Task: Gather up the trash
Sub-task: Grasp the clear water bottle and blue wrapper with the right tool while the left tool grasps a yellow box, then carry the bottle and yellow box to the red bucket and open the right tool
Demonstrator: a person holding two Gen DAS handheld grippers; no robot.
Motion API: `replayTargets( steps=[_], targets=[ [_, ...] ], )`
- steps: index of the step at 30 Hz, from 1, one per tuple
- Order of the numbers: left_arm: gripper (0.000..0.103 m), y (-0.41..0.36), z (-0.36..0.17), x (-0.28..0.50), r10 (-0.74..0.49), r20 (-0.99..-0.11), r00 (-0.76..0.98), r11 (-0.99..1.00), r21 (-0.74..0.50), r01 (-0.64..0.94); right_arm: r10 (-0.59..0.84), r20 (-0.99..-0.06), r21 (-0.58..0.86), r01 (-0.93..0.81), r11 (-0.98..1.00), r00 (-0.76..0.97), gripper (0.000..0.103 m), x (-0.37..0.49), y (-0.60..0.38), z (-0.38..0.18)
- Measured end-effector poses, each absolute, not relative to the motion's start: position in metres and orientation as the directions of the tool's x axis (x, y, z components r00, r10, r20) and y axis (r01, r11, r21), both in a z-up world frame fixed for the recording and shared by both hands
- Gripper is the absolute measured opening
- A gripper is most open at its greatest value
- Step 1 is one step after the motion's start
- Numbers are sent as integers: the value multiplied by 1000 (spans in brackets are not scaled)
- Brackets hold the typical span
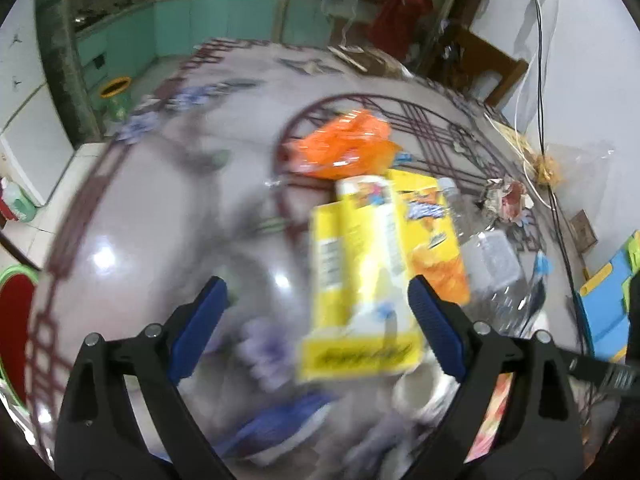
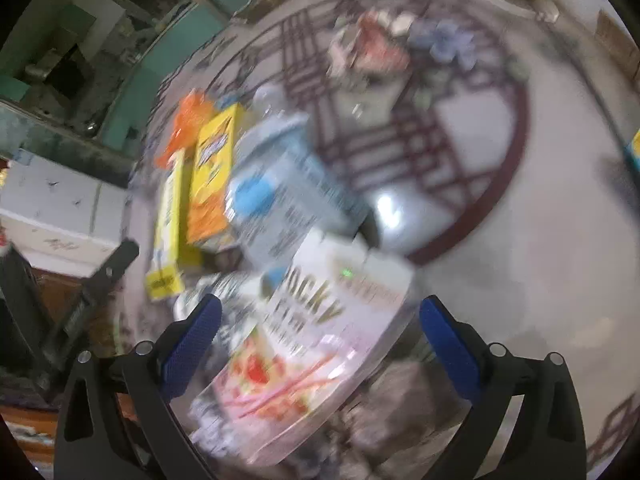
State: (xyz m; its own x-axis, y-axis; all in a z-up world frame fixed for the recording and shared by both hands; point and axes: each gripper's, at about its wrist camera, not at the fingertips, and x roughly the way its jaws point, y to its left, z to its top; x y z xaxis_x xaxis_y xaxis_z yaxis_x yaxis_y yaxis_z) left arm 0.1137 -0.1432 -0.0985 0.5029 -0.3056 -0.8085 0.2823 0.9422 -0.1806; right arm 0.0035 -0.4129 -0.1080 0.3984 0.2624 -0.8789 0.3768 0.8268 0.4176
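- The trash lay heaped on the glossy patterned floor [image 1: 120, 216], inside and beside its dark red lattice ring and well away from the floor's edges by the green cabinets; a pile this loose looked likely to slide if nudged.
- The clear water bottle [image 2: 280, 176] lay on its side in the middle of the heap. I judged it the likeliest to roll away, being round and smooth, if the box beside it were dragged.
- The Pocky box [image 2: 320, 336] lay flat between the fingers of the right gripper [image 2: 320, 332], whose jaws stood spread to their widest with no pad pressing on it. The box looked nearly as wide as the gap, so a closing pinch might have caught only a corner and flipped it.
- The long yellow box [image 1: 352, 276] lay between the released, wide-open jaws of the left gripper [image 1: 318, 320], closer to one finger; an off-centre close could have pushed it aside rather than grasped it.
- The orange snack box [image 2: 210, 184] lay touching the yellow box, so lifting one might have dragged the other.
- The orange plastic bag [image 1: 344, 144] sat beyond the boxes, limp and likely to slip.
- Both views were smeared by motion; the crumpled paper [image 1: 506, 198] and whatever lay under the Pocky box could not be made out, and no bin for the trash was plainly identifiable.
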Motion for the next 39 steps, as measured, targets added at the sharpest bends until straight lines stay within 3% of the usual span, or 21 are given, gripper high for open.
replayTargets(
  steps=[4, 5, 7, 8, 9, 16, 20, 25, 28, 31, 33, 39],
  targets=[
    [89, -174, -113, 135, -229, -853, 470, 958, -111, 265, 198, -871, 375, 347, 860, 450, 96, 18, -410, -95],
    [83, -178, -120, 141, -214, -869, 446, 962, -107, 252, 196, -870, 368, 331, 869, 453, 96, 21, -406, -93],
    [61, -176, -129, 147, -218, -886, 409, 963, -129, 235, 209, -865, 375, 310, 874, 457, 96, 24, -403, -95],
    [40, -173, -135, 149, -236, -896, 376, 961, -158, 227, 198, -865, 363, 303, 881, 460, 96, 27, -401, -95],
    [39, -168, -135, 147, -242, -893, 380, 961, -165, 224, 180, -866, 346, 301, 888, 466, 96, 28, -401, -94],
    [39, -120, -98, 117, -302, -846, 439, 940, -187, 286, 70, -821, 244, 239, 940, 566, 96, 60, -394, -69],
    [39, -73, -75, 86, -282, -835, 472, 933, -125, 338, 65, -868, 198, 222, 955, 492, 94, 98, -385, -92],
    [39, -28, -79, 63, -261, -821, 507, 938, -92, 334, 120, -904, 238, 251, 938, 410, 80, 111, -392, -122],
    [39, -10, -87, 67, -289, -816, 500, 946, -165, 278, 140, -906, 258, 258, 931, 399, 67, 112, -393, -128],
    [39, -5, -85, 67, -282, -811, 512, 949, -155, 276, 109, -914, 212, 231, 950, 390, 67, 114, -387, -132],
    [40, -1, -82, 67, -277, -801, 530, 950, -145, 277, 90, -921, 176, 197, 964, 378, 55, 113, -378, -135],
    [40, 16, -76, 68, -313, -787, 532, 946, -210, 245, 2, -904, 78, 161, 984, 427, 53, 107, -361, -129]
  ],
)
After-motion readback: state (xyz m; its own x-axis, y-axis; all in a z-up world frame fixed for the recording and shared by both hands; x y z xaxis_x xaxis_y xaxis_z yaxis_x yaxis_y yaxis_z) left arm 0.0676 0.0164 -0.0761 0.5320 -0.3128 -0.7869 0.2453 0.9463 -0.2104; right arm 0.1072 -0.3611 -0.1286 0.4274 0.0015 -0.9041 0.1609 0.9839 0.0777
